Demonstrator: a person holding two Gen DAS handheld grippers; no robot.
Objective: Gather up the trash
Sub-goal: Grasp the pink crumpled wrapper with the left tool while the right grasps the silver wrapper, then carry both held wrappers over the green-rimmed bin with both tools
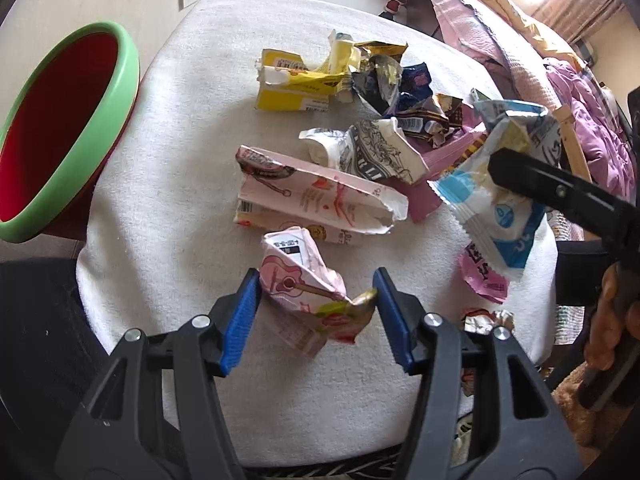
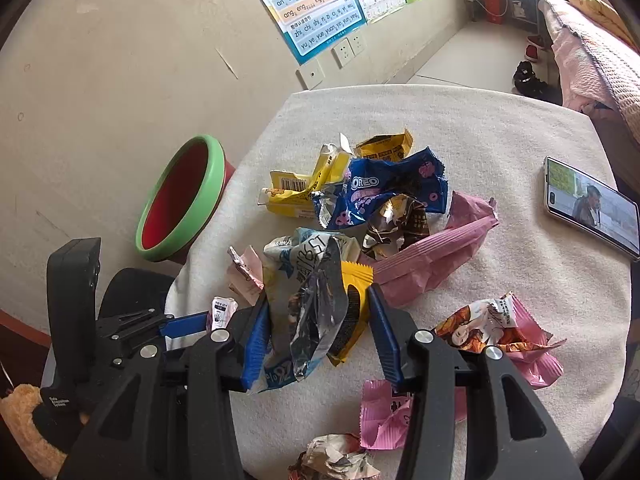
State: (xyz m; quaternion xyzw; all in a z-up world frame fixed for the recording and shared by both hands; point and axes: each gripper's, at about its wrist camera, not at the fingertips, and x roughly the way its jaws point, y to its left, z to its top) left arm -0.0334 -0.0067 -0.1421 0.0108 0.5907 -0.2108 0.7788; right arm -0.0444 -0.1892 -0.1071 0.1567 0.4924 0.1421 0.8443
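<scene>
My left gripper (image 1: 316, 284) points down at the white-clothed table (image 1: 180, 200). Its blue pads touch both sides of a crumpled pink wrapper with a guitar print (image 1: 300, 284), which lies on the cloth. My right gripper (image 2: 318, 300) is shut on a bundle of wrappers (image 2: 316, 312): blue-and-white, silver and yellow, lifted off the table. In the left wrist view that right gripper (image 1: 500, 176) hangs at the right with the blue-and-white wrapper (image 1: 492, 208) dangling from it. A red bin with a green rim (image 1: 80, 120) (image 2: 180, 200) stands beside the table's left edge.
A pile of wrappers (image 2: 380, 196) lies mid-table, with yellow boxes (image 1: 292, 84) and a long pink-white packet (image 1: 320, 204). More pink wrappers (image 2: 516, 336) lie near the front. A phone (image 2: 588, 204) rests at the right edge. A bed with pink covers (image 1: 540, 60) is beyond.
</scene>
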